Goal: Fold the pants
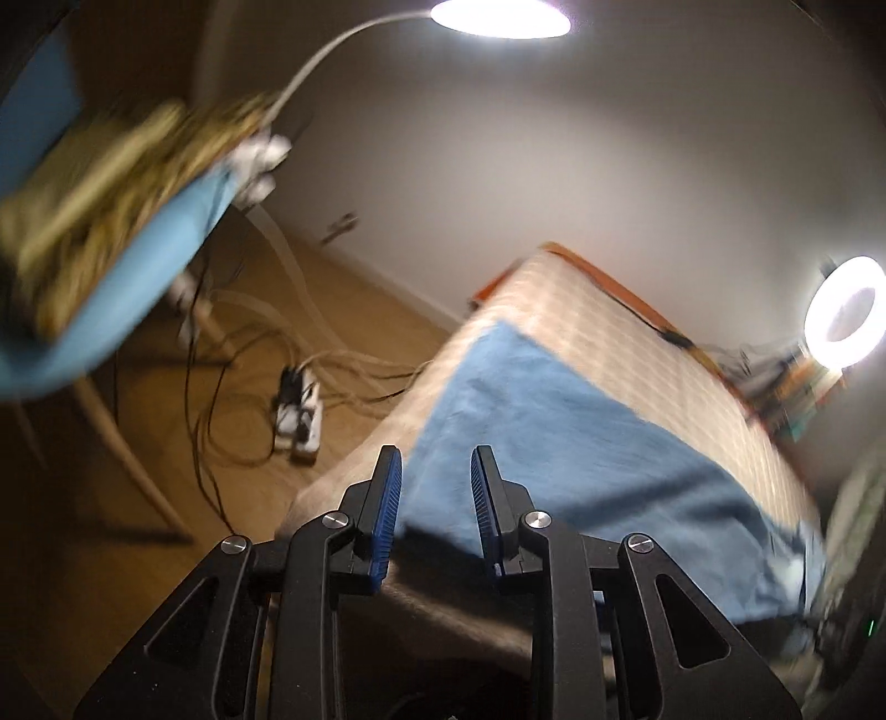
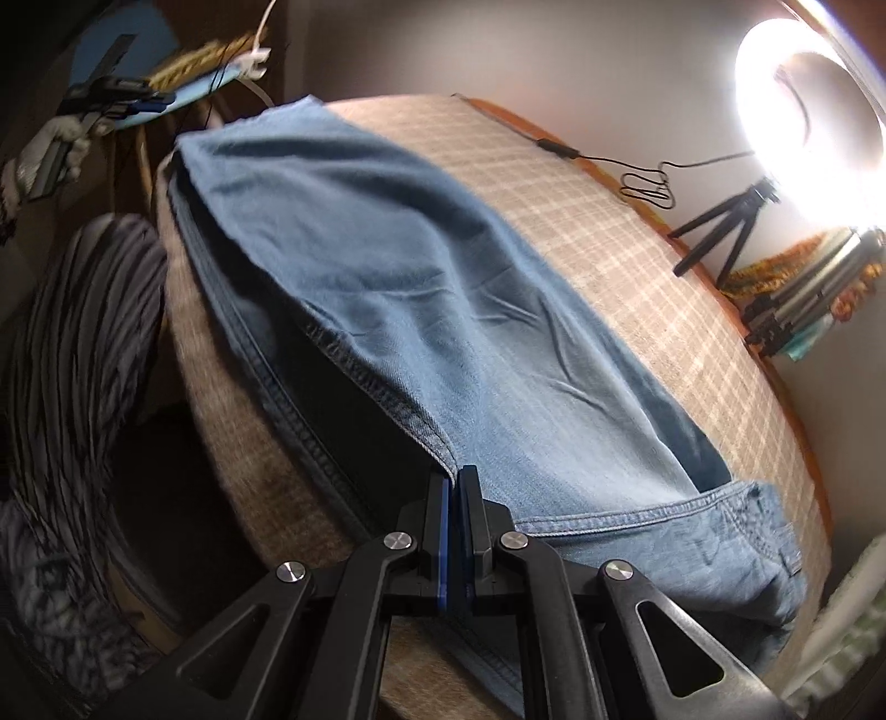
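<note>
Blue pants [image 2: 443,310], mid-frame on checked table [image 2: 637,277]: right gripper [image 2: 455,482] clamped on seam edge; left gripper [image 1: 434,471] parted, empty; regrip far hem before folding.

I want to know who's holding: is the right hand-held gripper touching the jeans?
Touching. The right wrist view shows the right hand-held gripper shut on the jeans' seam edge.

Both views are dim and warm, curved by fisheye with black corners. A ring light [image 2: 808,122] blows out to white glare; beside it the wall glows. The left wrist view is motion-smeared under an overhead lamp [image 1: 500,18].
</note>
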Demonstrator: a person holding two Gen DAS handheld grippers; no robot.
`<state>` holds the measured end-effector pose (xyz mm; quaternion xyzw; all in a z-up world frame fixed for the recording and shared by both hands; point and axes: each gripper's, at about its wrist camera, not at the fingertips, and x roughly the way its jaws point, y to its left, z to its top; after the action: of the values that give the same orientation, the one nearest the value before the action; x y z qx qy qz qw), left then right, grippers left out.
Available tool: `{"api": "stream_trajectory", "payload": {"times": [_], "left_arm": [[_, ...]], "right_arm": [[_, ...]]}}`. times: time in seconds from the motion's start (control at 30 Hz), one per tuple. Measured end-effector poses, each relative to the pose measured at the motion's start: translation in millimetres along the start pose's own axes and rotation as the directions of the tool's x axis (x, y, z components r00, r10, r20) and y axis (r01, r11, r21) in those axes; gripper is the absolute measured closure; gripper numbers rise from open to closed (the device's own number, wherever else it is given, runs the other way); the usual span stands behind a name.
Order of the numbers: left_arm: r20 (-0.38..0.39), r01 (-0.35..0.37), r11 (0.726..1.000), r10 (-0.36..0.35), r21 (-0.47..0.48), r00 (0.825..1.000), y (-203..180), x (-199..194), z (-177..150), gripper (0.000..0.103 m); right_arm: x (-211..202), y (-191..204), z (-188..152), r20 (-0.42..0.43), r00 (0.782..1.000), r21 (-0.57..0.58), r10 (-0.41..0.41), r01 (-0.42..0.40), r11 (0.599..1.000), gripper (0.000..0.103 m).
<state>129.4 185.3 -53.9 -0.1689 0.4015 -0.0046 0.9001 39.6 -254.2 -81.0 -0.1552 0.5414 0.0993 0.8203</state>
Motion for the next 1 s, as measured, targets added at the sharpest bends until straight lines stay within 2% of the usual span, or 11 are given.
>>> {"api": "stream_trajectory", "payload": {"times": [0.1, 0.17, 0.23, 0.37, 0.53, 0.7, 0.73, 0.8, 0.87, 0.93, 1.0], "left_arm": [[0.006, 0.045, 0.99, -0.047, 0.133, 0.999, -40, -20, 15, 0.077], [-0.009, 0.103, 0.974, -0.103, 0.201, 0.995, -74, -24, 20, 0.051], [-0.028, 0.144, 0.957, -0.142, 0.252, 0.99, -106, -22, 19, 0.038], [-0.136, 0.319, 0.888, -0.29, 0.33, 0.947, -184, -2, 11, 0.038], [-0.292, 0.505, 0.78, -0.419, 0.369, 0.86, -284, 33, -4, 0.038], [-0.455, 0.656, 0.658, -0.487, 0.37, 0.745, -384, 62, -32, 0.038], [-0.473, 0.672, 0.646, -0.495, 0.361, 0.729, -394, 62, -38, 0.038], [-0.531, 0.72, 0.62, -0.515, 0.311, 0.673, -429, 78, -52, 0.038], [-0.564, 0.742, 0.608, -0.52, 0.284, 0.642, -456, 90, -65, 0.038], [-0.611, 0.783, 0.57, -0.534, 0.25, 0.584, -493, 105, -84, 0.038], [-0.641, 0.797, 0.566, -0.535, 0.211, 0.55, -522, 122, -102, 0.038]], "right_arm": [[-3, -4, -6, 0.026, 1.0, 0.063, -0.001, 0.0, 0.998, 0.096], [-9, -12, -10, 0.062, 0.998, 0.14, -0.001, -0.008, 0.99, 0.089], [-15, -20, -13, 0.096, 0.995, 0.214, -0.013, -0.008, 0.977, 0.072], [-39, -42, -31, 0.174, 0.982, 0.389, -0.075, 0.001, 0.921, 0.064], [-72, -72, -66, 0.192, 0.96, 0.58, -0.202, 0.055, 0.813, 0.031], [-107, -108, -116, 0.175, 0.938, 0.735, -0.3, 0.078, 0.673, 0.02], [-111, -113, -124, 0.173, 0.935, 0.749, -0.309, 0.079, 0.657, 0.019], [-118, -125, -144, 0.154, 0.93, 0.786, -0.333, 0.089, 0.612, 0.019], [-122, -139, -165, 0.123, 0.928, 0.817, -0.353, 0.107, 0.566, 0.019], [-125, -151, -182, 0.112, 0.929, 0.841, -0.354, 0.101, 0.532, 0.019], [-123, -165, -202, 0.114, 0.934, 0.869, -0.34, 0.072, 0.49, 0.019]]}}
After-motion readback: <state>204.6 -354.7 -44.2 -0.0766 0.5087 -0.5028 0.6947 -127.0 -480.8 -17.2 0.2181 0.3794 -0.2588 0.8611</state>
